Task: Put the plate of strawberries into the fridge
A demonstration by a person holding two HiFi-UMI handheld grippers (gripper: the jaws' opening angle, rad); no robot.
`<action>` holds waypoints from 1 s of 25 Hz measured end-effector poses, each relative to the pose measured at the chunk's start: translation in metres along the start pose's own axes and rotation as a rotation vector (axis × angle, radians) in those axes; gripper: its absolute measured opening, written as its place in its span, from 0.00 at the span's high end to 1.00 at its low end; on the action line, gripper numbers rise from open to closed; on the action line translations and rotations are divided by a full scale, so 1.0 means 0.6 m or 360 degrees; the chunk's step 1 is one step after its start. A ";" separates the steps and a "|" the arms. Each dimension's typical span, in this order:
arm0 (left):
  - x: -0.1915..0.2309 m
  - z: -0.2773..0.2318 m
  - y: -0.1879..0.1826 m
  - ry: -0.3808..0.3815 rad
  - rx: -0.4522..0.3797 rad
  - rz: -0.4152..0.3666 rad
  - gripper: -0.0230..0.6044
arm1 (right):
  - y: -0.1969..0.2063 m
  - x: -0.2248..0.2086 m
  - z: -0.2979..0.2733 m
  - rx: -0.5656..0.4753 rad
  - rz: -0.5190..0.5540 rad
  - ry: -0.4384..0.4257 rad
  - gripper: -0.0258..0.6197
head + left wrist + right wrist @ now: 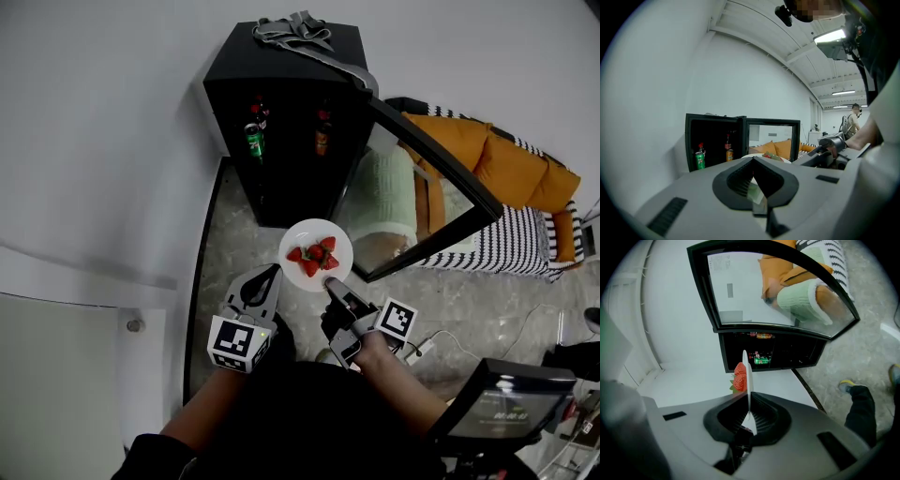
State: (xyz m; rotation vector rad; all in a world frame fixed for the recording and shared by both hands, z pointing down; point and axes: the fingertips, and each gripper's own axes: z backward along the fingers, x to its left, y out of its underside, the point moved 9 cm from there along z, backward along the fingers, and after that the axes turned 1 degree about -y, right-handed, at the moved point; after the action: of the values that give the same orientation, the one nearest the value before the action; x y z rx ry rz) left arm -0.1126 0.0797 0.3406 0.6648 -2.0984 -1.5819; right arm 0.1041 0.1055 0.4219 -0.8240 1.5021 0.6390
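Item: plate [305, 234], white and round, carrying strawberries [315, 255] heaped at its middle. Location: held in the air over the floor [234, 234], just in front of the open fridge [281, 66] and not yet inside. Hold: right gripper [329, 280] clenched on the plate's near rim, so the plate projects forward from the jaws toward the fridge; the right gripper view shows it edge-on between the pads with the fruit on one face. Left gripper [274, 271]: jaws together, nothing held, just beside the plate's left rim. Bearing: the fridge opening lies straight ahead, beyond the plate's far rim. Its door [431, 178] is swung clear to the right. Cans [253, 141] stand on an inner shelf. Judgement: the carrying hand is the right, and a straight forward reach appears to be what remains.
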 end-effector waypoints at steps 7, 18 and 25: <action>0.052 -0.035 -0.019 0.0012 -0.0002 0.0018 0.96 | -0.018 0.019 -0.059 -0.0014 0.0002 0.0016 0.93; 0.157 -0.087 -0.041 0.0092 0.0039 0.0018 0.96 | -0.030 0.031 -0.159 -0.0118 -0.0026 0.0036 0.93; 0.236 -0.131 -0.045 0.0184 0.0049 0.0007 0.96 | -0.025 0.028 -0.229 -0.0191 -0.0042 0.0064 0.93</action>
State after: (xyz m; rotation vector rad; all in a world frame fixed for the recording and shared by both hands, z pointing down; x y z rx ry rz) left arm -0.1748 -0.0719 0.3419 0.7434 -2.0424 -1.4750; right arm 0.0341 -0.0147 0.4205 -0.9518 1.4974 0.7016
